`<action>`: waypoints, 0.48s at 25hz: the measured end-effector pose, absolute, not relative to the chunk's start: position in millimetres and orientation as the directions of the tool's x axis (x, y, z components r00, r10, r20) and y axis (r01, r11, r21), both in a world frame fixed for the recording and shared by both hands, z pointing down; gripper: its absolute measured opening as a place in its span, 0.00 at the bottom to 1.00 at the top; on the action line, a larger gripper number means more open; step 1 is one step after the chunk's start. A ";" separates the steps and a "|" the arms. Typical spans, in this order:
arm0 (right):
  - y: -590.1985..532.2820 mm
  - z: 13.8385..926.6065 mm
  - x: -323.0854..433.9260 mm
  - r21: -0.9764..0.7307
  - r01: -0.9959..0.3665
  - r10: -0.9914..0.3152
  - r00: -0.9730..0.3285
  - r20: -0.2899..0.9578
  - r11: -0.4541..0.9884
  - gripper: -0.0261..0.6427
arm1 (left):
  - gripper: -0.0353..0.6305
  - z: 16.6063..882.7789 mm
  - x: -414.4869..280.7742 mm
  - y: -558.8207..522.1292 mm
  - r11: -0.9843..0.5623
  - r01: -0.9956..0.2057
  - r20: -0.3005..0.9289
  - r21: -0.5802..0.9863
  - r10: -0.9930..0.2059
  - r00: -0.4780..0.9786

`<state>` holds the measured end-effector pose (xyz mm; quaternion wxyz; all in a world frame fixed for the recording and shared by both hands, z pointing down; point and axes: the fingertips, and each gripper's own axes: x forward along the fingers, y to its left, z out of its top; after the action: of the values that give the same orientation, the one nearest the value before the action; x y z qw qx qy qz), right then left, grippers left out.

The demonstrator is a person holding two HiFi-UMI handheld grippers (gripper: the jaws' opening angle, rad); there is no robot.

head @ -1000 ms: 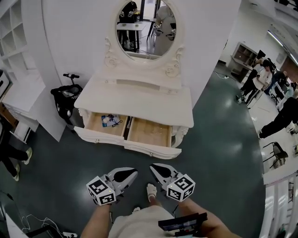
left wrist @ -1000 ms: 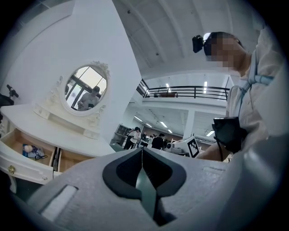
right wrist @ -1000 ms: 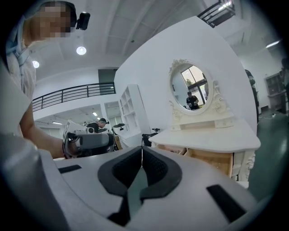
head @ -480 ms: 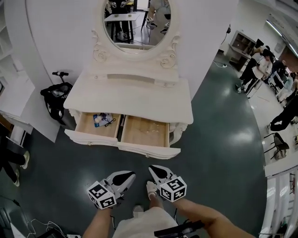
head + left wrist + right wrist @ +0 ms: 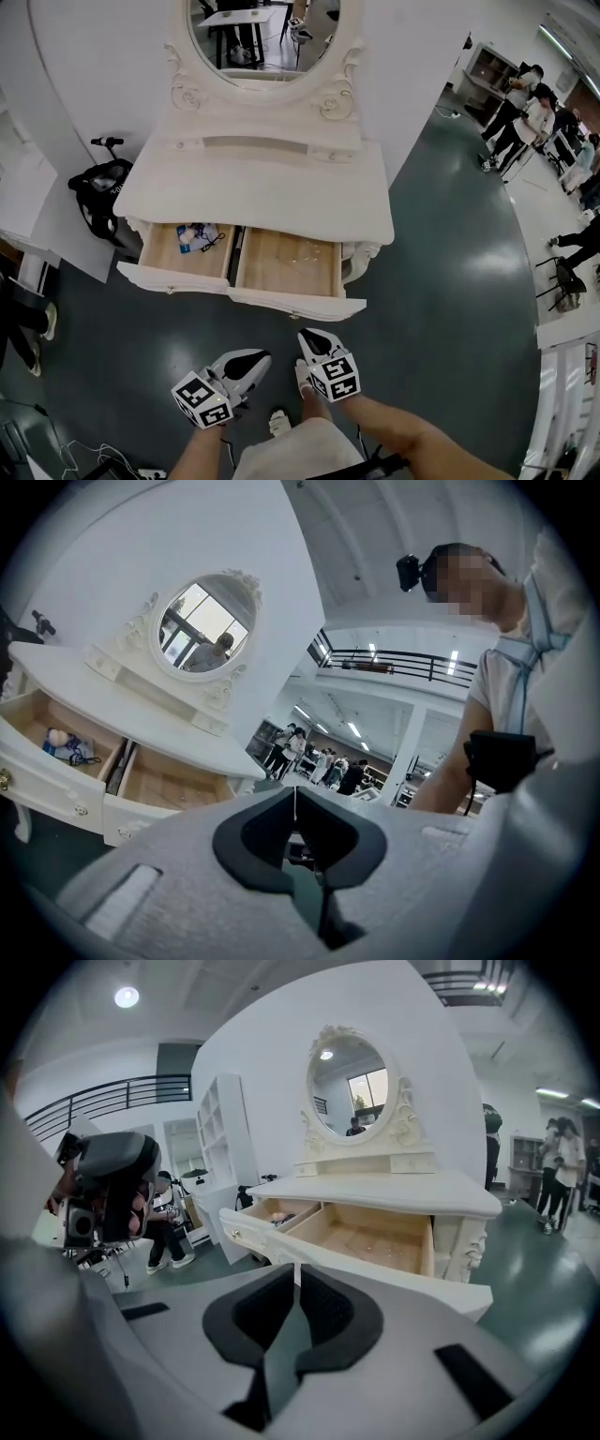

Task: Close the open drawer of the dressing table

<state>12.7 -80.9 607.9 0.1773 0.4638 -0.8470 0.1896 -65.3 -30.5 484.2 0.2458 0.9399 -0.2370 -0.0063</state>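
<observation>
A white dressing table (image 5: 253, 192) with an oval mirror (image 5: 262, 37) stands against a white wall. Both its drawers are pulled out. The left drawer (image 5: 185, 253) holds small blue and white items (image 5: 195, 236); the right drawer (image 5: 289, 267) is bare wood inside. My left gripper (image 5: 261, 359) and right gripper (image 5: 307, 339) hover side by side over the floor, a short way in front of the drawer fronts. Both are shut and hold nothing. The drawers show again in the left gripper view (image 5: 66, 752) and in the right gripper view (image 5: 361, 1237).
A black scooter (image 5: 98, 192) is parked left of the table. Several people (image 5: 534, 112) stand at the far right on the dark green floor (image 5: 450, 281). Cables (image 5: 75, 455) lie at the lower left. My feet (image 5: 305, 380) show below the grippers.
The view has drawn nearer to the table, which now sits lower and larger in frame. Both grippers stay shut and have edged closer to the drawer fronts.
</observation>
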 end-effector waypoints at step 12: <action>-98.0 645.9 7.1 -0.197 -0.856 -0.683 -0.504 0.529 0.479 0.07 | 0.07 545.4 -60.4 -63.7 -0.726 -0.505 0.211 0.466 -0.463 0.861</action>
<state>7.1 -98.0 645.9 0.1936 0.4590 -0.8378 0.2234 -60.4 -63.7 545.4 0.2626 0.9281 -0.2609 0.0401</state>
